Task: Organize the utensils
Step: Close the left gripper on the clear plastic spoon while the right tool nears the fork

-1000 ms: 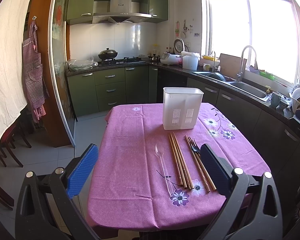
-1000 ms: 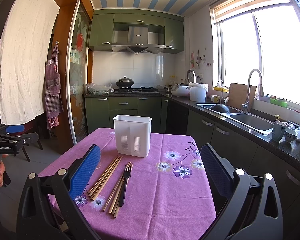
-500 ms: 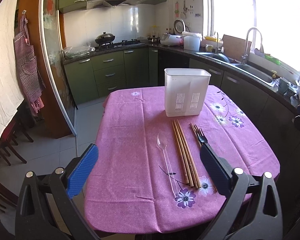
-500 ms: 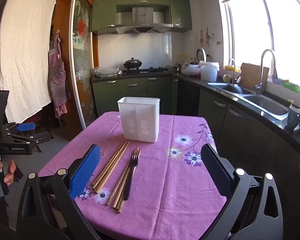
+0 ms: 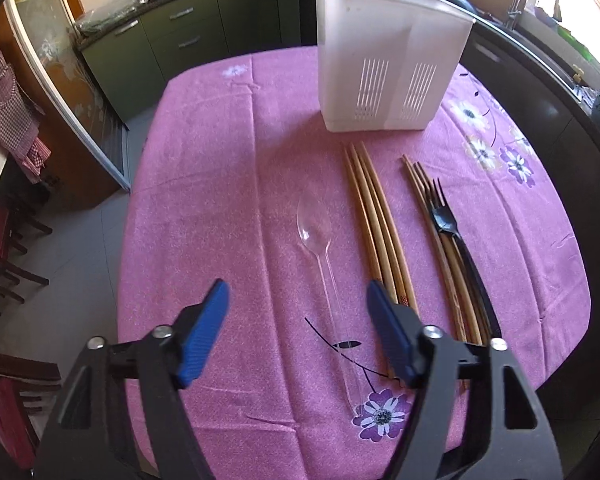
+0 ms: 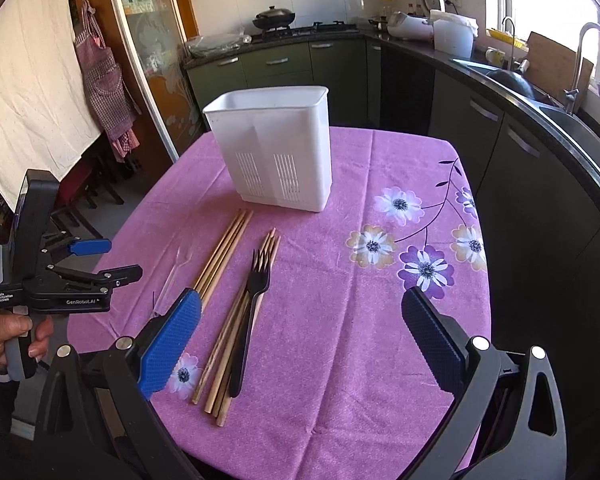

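Tabletop [image 5: 204, 184] with purple cloth carrying white holder [image 5: 388, 60], clear spoon [image 5: 320, 248], chopsticks [image 5: 376, 220], black fork [image 5: 452, 232]. Left tool [image 5: 298, 312] hovering spread over spoon handle; right tool [image 6: 300, 320] hovering spread, gripping nothing.

Left tool [image 5: 298, 306]: black plastic frame, triangular cut-outs, silver screws at the joints, blue textured pads [image 5: 204, 334]. Right tool [image 6: 300, 332]: same build, right pad darker navy. At left of the right-wrist frame, left tool body black with grey grip, white "GenRobot.AI" lettering; bare-skinned hand [image 6: 8, 336], dark sleeve.
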The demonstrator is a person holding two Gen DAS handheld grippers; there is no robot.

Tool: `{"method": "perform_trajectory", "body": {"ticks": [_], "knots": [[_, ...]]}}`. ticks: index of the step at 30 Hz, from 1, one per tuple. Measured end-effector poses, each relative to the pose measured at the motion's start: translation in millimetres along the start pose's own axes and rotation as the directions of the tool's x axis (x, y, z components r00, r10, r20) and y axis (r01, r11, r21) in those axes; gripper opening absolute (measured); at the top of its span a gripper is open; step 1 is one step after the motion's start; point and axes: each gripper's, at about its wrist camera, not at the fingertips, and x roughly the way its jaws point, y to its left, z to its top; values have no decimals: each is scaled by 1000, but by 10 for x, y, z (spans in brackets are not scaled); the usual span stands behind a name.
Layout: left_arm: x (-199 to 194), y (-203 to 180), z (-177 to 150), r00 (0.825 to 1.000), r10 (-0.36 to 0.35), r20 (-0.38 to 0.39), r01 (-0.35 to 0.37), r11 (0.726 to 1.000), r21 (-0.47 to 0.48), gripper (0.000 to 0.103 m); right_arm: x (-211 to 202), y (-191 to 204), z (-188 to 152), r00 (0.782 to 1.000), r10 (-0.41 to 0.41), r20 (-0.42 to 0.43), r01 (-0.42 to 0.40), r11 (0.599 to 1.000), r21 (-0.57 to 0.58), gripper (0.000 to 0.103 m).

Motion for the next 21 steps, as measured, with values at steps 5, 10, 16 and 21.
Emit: {"method": "perform_trajectory", "body": {"ticks": [5,10,16,21], "knots": [[274,-30,52,994,-27,-107,24,999,-31,49,281,72,127,997,5,-72,-7,1000,-22,99],[414,-78,128,986,-56,-159,48,998,-48,23,412,136,209,995,0,-97,-3,1000,-31,90],[542,-116,225,983,-44,-179,32,997,-69,21,507,129,265,993,13,-115,-16,999,-29,77],[631,-140,295,979,-38,-199,23,997,-76,19,574,127,292,991,-6,-133,1,999,-39,76]]}}
